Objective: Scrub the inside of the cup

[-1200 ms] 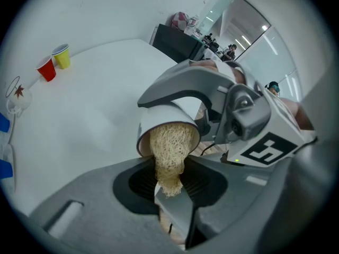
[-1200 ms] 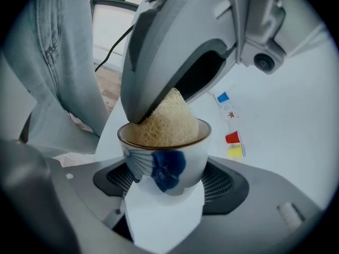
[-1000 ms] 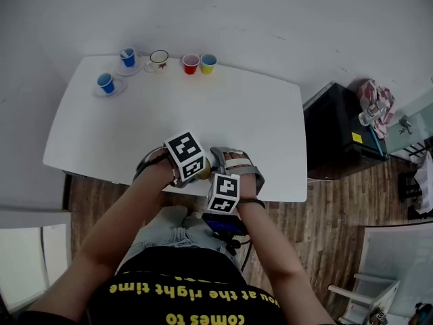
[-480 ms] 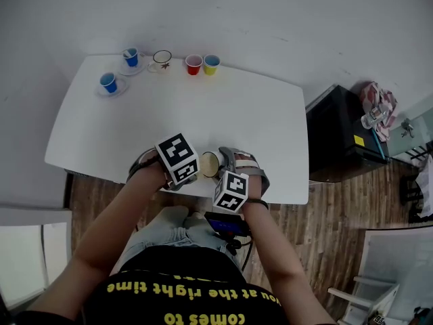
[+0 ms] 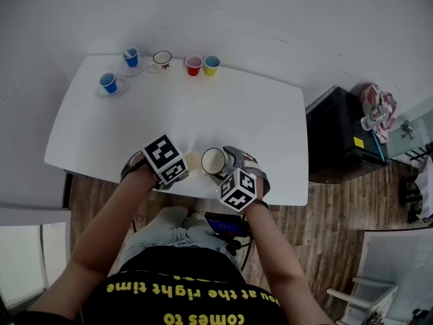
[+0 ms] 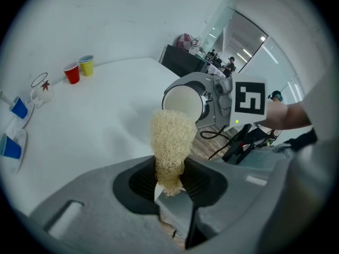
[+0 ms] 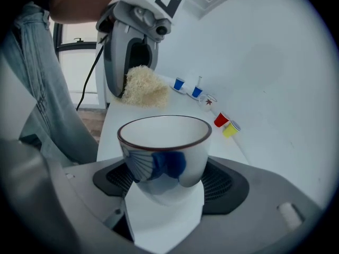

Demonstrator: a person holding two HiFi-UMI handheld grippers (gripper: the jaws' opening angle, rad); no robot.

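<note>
Inside the clenched right claw [image 7: 164, 192], the cup [image 7: 161, 152]; scrubber [image 6: 170, 136] pinched in left claw [image 6: 172, 181] nearby.

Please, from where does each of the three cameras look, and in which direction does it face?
Head view: on the person's head, facing steeply down at the white table; both forearms and the lap show.
Left gripper view: on the left claw, looking past its scrubber at the cup; the right hand shows.
Right gripper view: on the right claw, looking over the held cup at the left claw; a jeans leg shows.
Shared: both gripper views show cup and scrubber.
</note>
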